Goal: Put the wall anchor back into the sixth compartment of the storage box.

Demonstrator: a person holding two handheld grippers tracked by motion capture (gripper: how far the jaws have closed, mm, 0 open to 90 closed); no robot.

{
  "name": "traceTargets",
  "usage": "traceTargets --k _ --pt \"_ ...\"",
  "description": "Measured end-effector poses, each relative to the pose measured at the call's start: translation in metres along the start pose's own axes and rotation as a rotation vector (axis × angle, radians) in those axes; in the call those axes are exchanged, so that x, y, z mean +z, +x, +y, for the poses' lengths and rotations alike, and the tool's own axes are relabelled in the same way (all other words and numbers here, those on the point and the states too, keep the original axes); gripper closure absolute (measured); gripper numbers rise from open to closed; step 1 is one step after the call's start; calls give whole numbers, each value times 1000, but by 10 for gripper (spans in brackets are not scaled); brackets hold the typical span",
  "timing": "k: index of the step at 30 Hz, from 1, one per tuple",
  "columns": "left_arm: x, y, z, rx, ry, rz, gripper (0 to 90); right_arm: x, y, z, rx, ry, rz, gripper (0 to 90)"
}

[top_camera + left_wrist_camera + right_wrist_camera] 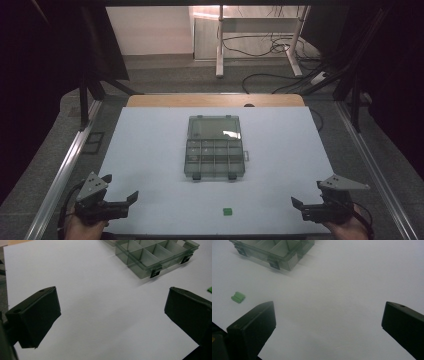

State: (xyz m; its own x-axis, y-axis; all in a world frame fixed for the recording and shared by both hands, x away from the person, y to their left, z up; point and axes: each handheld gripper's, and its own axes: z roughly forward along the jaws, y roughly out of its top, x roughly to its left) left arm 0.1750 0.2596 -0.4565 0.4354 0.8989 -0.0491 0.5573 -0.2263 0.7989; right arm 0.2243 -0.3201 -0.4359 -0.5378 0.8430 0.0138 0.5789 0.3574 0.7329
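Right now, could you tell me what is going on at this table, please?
A person holds a gripper in each hand at the near edge of the white table. The left gripper and the right gripper both have their fingers open with nothing between them. A clear compartment box sits open in the middle, lid folded back. A small green part lies on the table between the grippers, nearer than the box. Nothing is being touched.
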Motion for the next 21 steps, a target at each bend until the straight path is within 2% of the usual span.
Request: traceTargets --k 6,9,14,21 --pt "-1 2 -1 -16 -6 -5 8 3 1 2 -9 18 21 0" --pt "-1 2 -1 -14 4 -7 7 6 1 2 -21 39 28 0" --pt "0 1 -1 -1 20 -10 8 6 1 3 -22 33 34 0" --pt "-3 4 -3 -38 18 -15 16 9 3 6 -39 44 41 0"
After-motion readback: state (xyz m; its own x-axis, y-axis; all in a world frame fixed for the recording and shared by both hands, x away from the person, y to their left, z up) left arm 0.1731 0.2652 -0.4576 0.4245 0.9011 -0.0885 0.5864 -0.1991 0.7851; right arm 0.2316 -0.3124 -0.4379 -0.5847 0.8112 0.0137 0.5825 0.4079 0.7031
